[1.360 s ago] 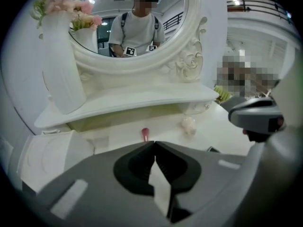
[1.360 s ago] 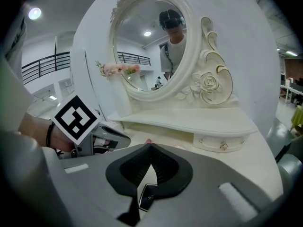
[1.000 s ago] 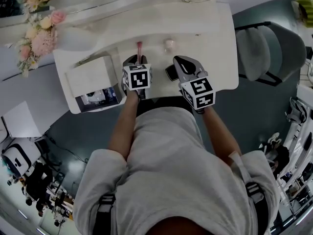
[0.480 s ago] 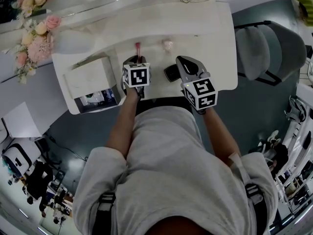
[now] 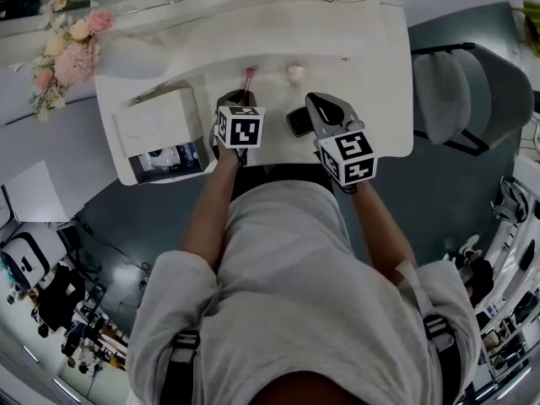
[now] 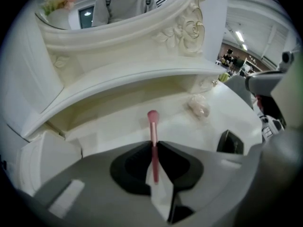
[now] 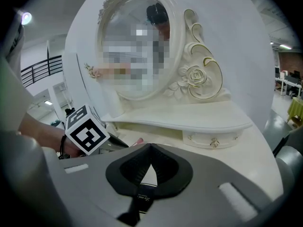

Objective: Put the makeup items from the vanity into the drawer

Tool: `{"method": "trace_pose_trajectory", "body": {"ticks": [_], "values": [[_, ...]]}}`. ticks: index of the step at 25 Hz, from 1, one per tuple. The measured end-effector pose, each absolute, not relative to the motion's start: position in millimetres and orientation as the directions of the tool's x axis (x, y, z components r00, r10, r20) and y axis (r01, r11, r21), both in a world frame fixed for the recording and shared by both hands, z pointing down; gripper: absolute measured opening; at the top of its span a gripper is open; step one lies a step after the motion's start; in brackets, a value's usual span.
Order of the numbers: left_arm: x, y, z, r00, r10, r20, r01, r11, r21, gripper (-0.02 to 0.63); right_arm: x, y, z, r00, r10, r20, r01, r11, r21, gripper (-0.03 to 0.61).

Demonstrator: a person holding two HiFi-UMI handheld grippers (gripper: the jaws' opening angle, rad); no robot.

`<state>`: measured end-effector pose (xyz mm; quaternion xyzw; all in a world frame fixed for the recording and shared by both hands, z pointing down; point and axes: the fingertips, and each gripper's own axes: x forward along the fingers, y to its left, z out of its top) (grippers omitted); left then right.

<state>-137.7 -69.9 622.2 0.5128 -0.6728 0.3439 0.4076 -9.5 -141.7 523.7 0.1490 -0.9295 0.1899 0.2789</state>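
1. Left gripper is closing its jaws on the pink brush: the handle is lying between the fingertips, the bristle head jutting beyond them.
2. Right gripper is sitting clenched and empty.

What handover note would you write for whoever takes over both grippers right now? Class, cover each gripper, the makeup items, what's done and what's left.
Left gripper: jaws closing on the handle of the pink makeup brush, over the vanity top.
Right gripper: shut, empty, beside the black compact.
Pale pink puff: on the vanity top, further back.
Done: drawer at the left is open, with things inside.
Left: brush, compact and puff into the drawer.
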Motion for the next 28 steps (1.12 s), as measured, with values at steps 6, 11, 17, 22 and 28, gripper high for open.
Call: {"method": "trace_pose_trajectory", "body": {"ticks": [6,11,17,22,28], "values": [[-135.0,-57.3,603.7,-0.164,-0.444,0.881,-0.976,0.202,-0.080,0.044,-22.5,-124.9,518.4,-0.821,-0.119,0.558,-0.318,0.907,-0.274,0.000],[-131.9,-46.0,583.0,-0.174,-0.485,0.857,-0.981,0.161,-0.108,0.044,-37.1,-107.3,514.1,-0.838,-0.060,0.542,-0.246,0.929,-0.278,0.000],[-128.9,-23.8,562.7,-0.198,-0.513,0.835,-0.980,0.105,-0.167,0.044,-57.9,-74.7,508.2,-0.853,0.036,0.521,-0.131,0.951,-0.280,0.000],[-127.0,2.5,544.3,-0.193,-0.534,0.823,-0.980,0.068,-0.186,0.044,-72.9,-43.0,502.9,-0.847,0.118,0.518,-0.034,0.961,-0.274,0.000],[-128.9,35.8,531.9,-0.168,-0.544,0.822,-0.978,-0.014,-0.209,0.044,-90.0,-12.9,492.7,-0.838,0.168,0.520,0.032,0.965,-0.259,0.000]]}}
